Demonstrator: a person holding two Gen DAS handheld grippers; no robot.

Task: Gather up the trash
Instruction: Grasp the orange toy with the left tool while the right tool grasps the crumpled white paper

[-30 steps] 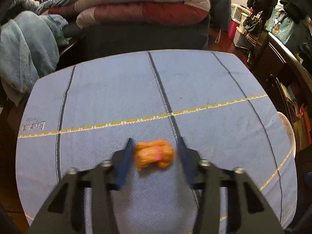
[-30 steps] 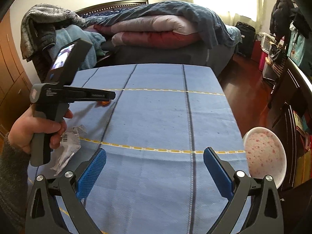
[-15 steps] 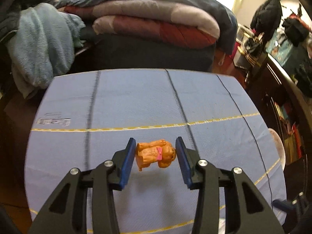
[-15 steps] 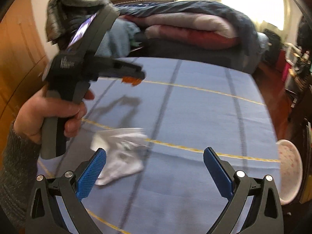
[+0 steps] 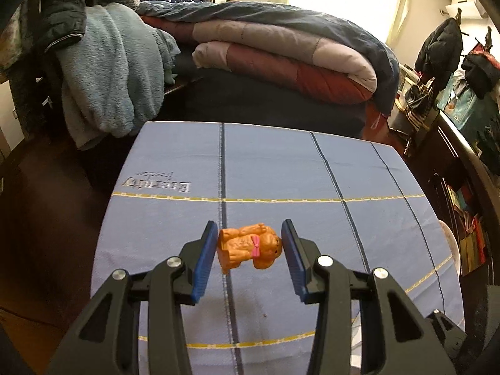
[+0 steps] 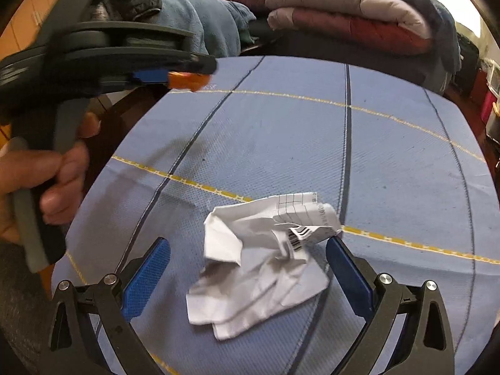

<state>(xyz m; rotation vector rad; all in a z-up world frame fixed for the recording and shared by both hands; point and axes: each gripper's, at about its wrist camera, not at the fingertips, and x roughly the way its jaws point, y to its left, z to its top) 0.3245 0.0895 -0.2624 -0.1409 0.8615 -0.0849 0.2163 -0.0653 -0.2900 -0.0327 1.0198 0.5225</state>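
My left gripper [image 5: 249,241] is shut on a small orange toy dog [image 5: 250,248] with a pink bow and holds it above the blue cloth [image 5: 281,168]. The same gripper and toy [image 6: 187,80] show at the upper left of the right wrist view, lifted over the table's left edge. My right gripper [image 6: 248,257] is open, its blue pads on either side of a crumpled white paper with a barcode [image 6: 265,262] that lies on the cloth [image 6: 375,143]. The right pad touches or nearly touches the paper's edge.
A bed with folded quilts [image 5: 281,53] stands behind the table. Blue towels and clothes [image 5: 109,78] hang at the left. A white speckled plate [image 5: 450,240] sits at the table's right edge. Dark furniture with bags [image 5: 462,109] lines the right side.
My left gripper closed on the orange toy and lifted it up and to the left. My right gripper swung left and moved in until the crumpled paper sits between its open pads.
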